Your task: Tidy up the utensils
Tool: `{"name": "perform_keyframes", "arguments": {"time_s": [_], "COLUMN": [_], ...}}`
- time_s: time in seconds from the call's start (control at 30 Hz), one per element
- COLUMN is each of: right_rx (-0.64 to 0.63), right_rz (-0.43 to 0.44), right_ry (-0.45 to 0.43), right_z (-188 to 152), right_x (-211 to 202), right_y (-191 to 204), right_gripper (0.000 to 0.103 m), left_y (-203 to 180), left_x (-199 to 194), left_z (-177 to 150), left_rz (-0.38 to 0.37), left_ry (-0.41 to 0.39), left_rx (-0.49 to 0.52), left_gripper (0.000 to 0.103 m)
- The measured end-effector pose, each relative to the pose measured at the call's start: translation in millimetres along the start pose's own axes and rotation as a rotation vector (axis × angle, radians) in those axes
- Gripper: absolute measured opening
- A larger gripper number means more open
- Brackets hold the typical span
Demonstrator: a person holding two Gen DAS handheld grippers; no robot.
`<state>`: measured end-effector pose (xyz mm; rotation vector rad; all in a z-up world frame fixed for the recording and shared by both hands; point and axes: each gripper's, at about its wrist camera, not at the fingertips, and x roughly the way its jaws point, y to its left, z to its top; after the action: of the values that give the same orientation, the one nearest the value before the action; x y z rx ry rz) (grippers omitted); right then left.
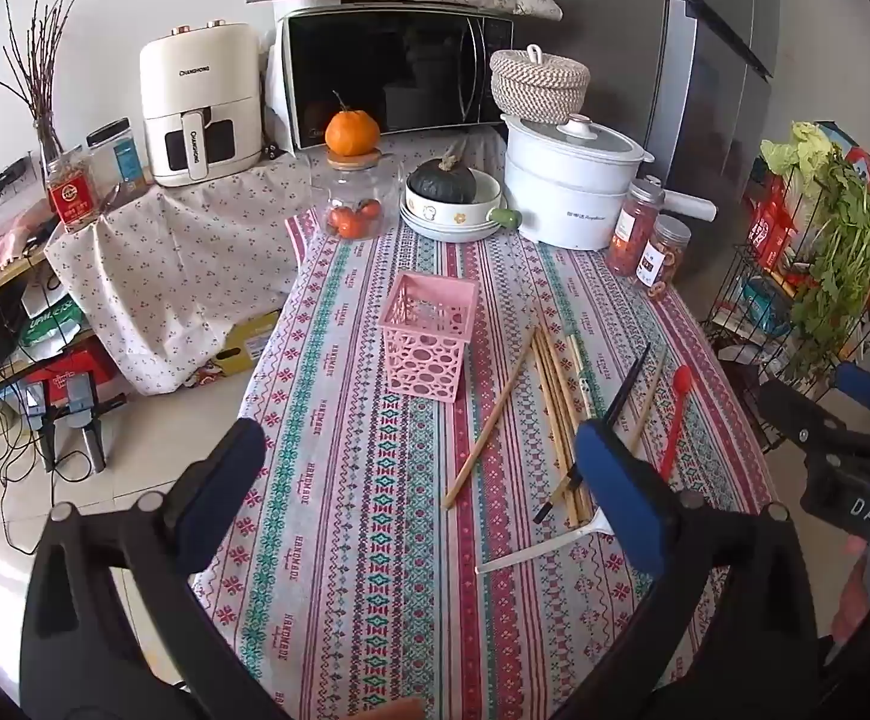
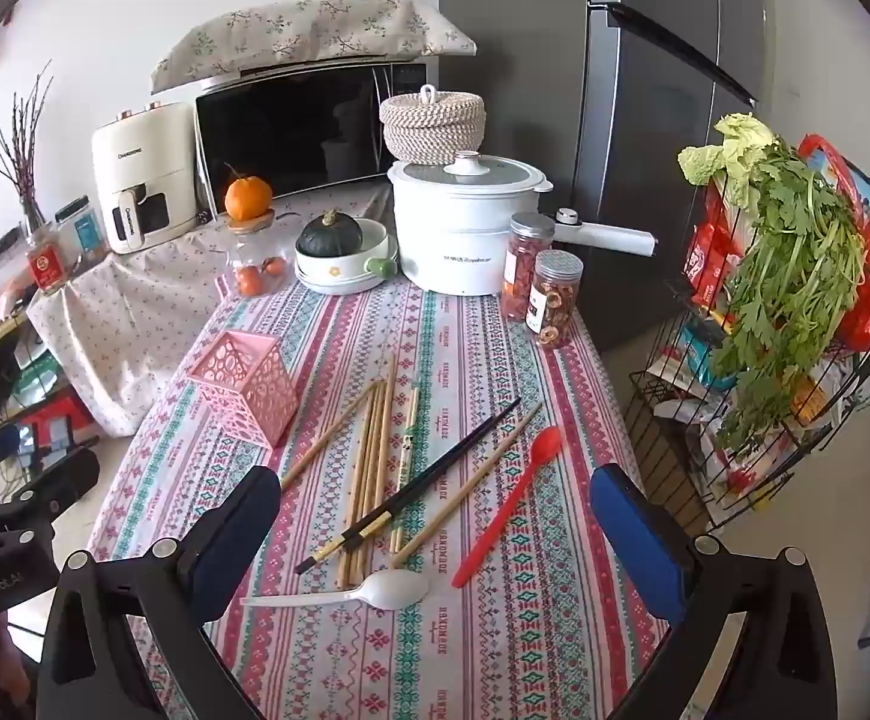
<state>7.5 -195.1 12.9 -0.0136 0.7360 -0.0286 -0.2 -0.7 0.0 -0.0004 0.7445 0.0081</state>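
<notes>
Nearest lies a white spoon, just past the right gripper, whose jaws gape wide, holding nothing. Beyond it, chopsticks and a red spoon sprawl loose on the tablecloth. An empty pink basket stands upright just beside them, presumably to receive them. Both sides of the left gripper are likewise spread, empty.

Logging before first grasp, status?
Left gripper and right gripper open, empty. Chopsticks, red spoon, white spoon loose on tablecloth; pink basket empty. Nothing blocking.
</notes>
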Motion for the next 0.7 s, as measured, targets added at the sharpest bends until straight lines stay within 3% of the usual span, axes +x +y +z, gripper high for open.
{"name": "perform_keyframes", "arguments": {"time_s": [0.43, 0.5, 0.7], "right_rx": [0.049, 0.05, 0.057], "right_rz": [0.027, 0.027, 0.026], "right_ry": [0.012, 0.011, 0.013], "right_z": [-5, -5, -4], "right_x": [5, 5, 3], "right_y": [-11, -10, -8], "right_gripper": [0.103, 0.103, 0.103], "left_y": [-9, 6, 7], "left_x": [-2, -2, -1], "left_z": [3, 1, 1], "left_rz": [-0.007, -0.016, -0.019], "left_ry": [0.003, -0.002, 0.002], "left_rx": [-0.03, -0.049, -0.053], "left_gripper": [0.103, 0.103, 0.103]}}
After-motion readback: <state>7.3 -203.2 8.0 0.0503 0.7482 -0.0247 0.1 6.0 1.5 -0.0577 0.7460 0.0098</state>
